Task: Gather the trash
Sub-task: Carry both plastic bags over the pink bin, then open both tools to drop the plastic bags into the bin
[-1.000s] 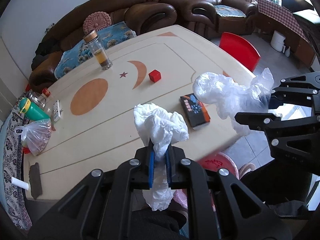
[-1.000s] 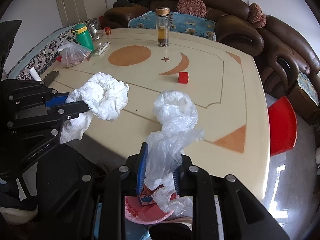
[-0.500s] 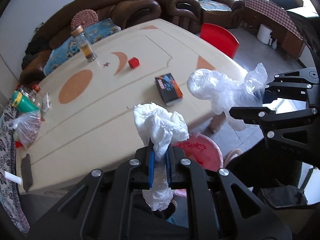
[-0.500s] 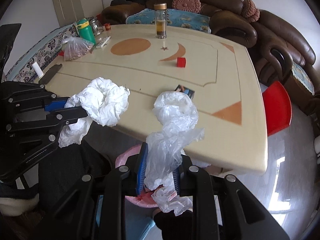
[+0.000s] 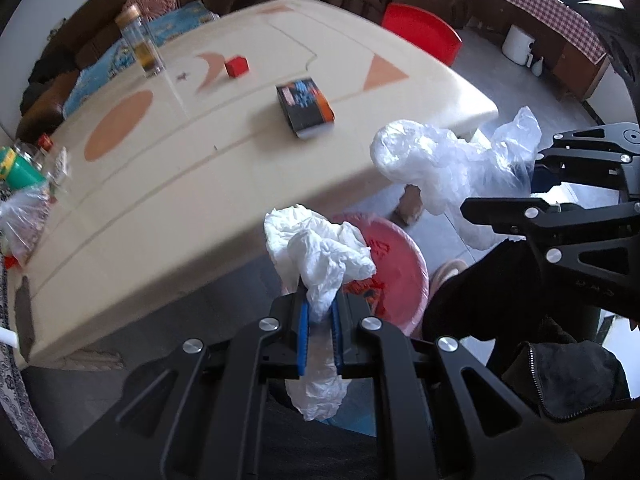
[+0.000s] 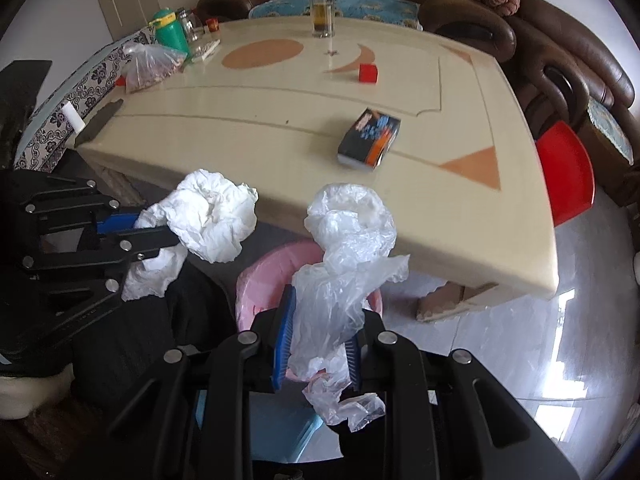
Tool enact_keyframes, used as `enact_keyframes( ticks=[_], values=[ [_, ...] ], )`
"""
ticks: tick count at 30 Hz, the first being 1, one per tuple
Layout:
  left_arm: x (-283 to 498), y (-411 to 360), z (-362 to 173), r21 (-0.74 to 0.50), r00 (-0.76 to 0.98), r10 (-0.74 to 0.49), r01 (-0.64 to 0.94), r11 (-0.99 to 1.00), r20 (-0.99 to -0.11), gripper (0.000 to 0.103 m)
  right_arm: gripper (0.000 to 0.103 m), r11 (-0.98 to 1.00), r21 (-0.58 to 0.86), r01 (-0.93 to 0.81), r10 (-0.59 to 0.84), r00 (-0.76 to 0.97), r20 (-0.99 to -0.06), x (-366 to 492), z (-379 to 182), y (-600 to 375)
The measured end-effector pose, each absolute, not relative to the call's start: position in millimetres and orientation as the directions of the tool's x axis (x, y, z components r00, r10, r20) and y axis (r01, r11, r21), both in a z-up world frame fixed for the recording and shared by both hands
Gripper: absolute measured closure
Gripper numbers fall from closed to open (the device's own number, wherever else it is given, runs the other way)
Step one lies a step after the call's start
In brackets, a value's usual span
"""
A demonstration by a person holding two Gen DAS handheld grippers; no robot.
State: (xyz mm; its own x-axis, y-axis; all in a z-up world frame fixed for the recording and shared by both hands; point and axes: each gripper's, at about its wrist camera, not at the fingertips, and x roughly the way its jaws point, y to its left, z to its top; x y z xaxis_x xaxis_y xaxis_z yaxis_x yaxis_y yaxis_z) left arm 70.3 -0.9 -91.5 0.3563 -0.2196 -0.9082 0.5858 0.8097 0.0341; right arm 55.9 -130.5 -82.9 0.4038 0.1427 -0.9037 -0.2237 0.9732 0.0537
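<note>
My left gripper (image 5: 319, 312) is shut on a crumpled white tissue (image 5: 320, 248), held off the table's front edge above a pink bin (image 5: 396, 268). My right gripper (image 6: 320, 340) is shut on a crumpled clear plastic bag (image 6: 344, 264), also held over the pink bin (image 6: 256, 288). Each gripper shows in the other's view: the right with the bag (image 5: 440, 168) and the left with the tissue (image 6: 216, 216). A dark printed box (image 6: 370, 138) lies on the table (image 6: 240, 128).
On the table are a red cube (image 6: 368, 73), a glass jar (image 6: 321, 4), a green bottle (image 6: 170, 32) and a bagged item (image 6: 146, 66). A red chair (image 6: 568, 172) stands at the right. Brown sofas (image 6: 560, 40) stand behind.
Both grippers have drawn back from over the table and dropped to its front edge, still holding the tissue and the bag. The pink bin now shows below them.
</note>
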Motion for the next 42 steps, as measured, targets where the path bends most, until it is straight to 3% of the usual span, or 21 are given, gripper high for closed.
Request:
enact_keyframes(
  ticks=[42],
  values=[
    [122,-30,-304,-0.172,-0.09,-0.146,0.501,0.848,-0.985,0.092,0.08,0.969,0.181,-0.166,0.186,0.016,-0.982,108,-301,-130]
  ],
)
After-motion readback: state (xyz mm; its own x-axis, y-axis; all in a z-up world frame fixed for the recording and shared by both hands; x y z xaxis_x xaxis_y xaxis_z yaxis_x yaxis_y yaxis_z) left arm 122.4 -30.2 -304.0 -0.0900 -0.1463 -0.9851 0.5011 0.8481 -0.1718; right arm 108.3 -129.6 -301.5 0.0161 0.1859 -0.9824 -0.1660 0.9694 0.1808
